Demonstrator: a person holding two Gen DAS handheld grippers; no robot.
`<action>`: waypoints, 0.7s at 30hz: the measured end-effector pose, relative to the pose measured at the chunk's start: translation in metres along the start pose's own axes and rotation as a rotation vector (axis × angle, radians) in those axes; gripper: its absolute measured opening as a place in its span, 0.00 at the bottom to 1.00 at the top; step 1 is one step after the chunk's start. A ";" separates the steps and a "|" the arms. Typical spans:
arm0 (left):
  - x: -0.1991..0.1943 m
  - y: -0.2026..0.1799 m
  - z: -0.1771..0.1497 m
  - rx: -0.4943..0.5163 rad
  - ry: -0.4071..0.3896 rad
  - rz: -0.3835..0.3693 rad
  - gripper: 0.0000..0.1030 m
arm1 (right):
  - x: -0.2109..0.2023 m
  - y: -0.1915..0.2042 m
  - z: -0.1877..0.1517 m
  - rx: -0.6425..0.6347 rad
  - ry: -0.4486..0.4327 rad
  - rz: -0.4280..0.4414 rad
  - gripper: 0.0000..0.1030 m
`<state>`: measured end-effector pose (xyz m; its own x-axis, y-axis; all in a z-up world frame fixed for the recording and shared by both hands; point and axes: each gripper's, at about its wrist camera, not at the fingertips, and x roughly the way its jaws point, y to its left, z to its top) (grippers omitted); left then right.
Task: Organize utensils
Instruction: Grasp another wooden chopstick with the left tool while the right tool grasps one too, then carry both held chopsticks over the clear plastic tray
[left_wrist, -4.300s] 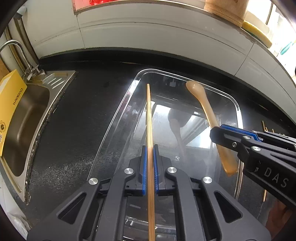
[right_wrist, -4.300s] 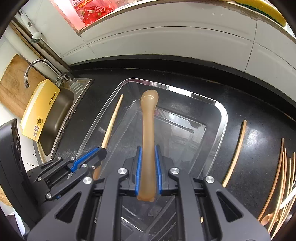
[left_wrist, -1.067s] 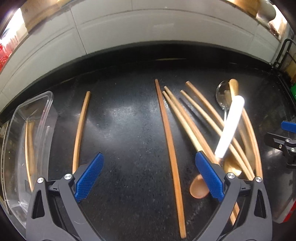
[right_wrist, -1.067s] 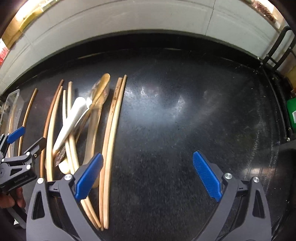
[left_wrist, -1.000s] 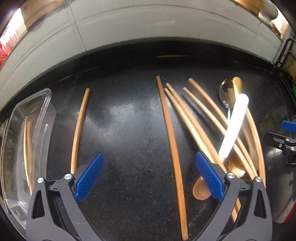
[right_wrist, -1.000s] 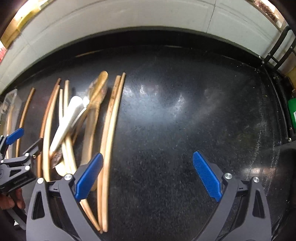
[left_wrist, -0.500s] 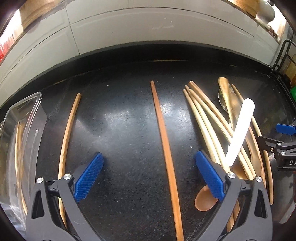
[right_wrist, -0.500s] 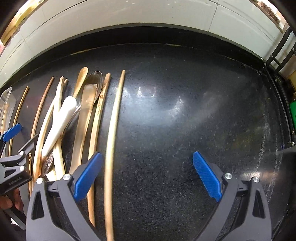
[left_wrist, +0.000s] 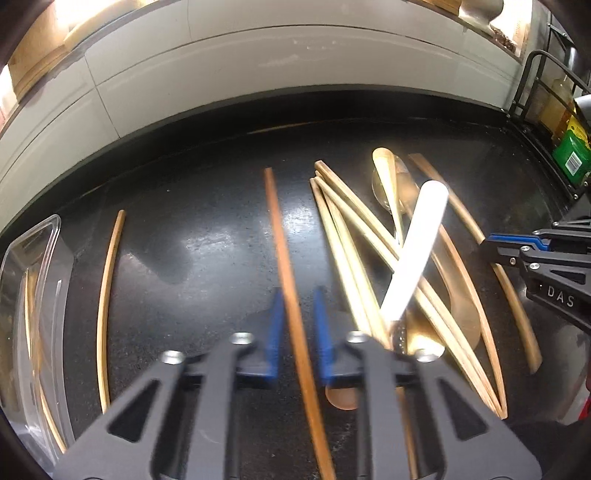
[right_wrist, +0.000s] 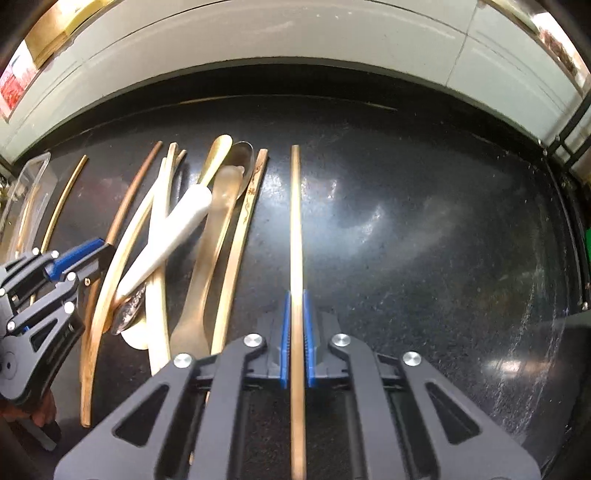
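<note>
- My left gripper (left_wrist: 297, 306) has just been closing, and its blue pads now sit either side of the reddish-brown chopstick (left_wrist: 280, 236), a sliver of gap visible on each side through the blur – nearly together, gripping or about to
- That chopstick lies on the black counter (left_wrist: 207, 221), just left of the utensil pile (left_wrist: 391, 258)
- My right gripper (right_wrist: 295, 317) has just snapped in too; its pads are clamped on the pale chopstick (right_wrist: 294, 221), tight against both sides
- The pale chopstick runs straight away from me, just right of the pile, apart from it
- In the pile, the white-handled spoon (left_wrist: 417, 251) lies across the wooden sticks
- The clear container (left_wrist: 48, 266) sits well left of the pile, a lone chopstick (left_wrist: 109, 280) between them
</note>
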<state>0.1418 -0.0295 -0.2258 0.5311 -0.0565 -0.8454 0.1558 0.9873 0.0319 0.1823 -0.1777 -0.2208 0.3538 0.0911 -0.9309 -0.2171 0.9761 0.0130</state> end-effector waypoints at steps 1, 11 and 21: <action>0.001 0.000 0.001 -0.012 0.001 0.005 0.07 | 0.000 0.001 0.000 0.002 0.002 0.002 0.07; -0.006 0.027 0.017 -0.071 0.020 0.007 0.05 | -0.021 -0.019 -0.001 0.054 -0.018 0.020 0.07; -0.078 0.038 0.027 -0.098 -0.080 0.054 0.05 | -0.099 -0.013 -0.017 0.023 -0.163 0.022 0.07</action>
<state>0.1281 0.0080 -0.1440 0.6017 -0.0110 -0.7986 0.0449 0.9988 0.0201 0.1344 -0.2030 -0.1347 0.4928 0.1417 -0.8585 -0.2059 0.9776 0.0432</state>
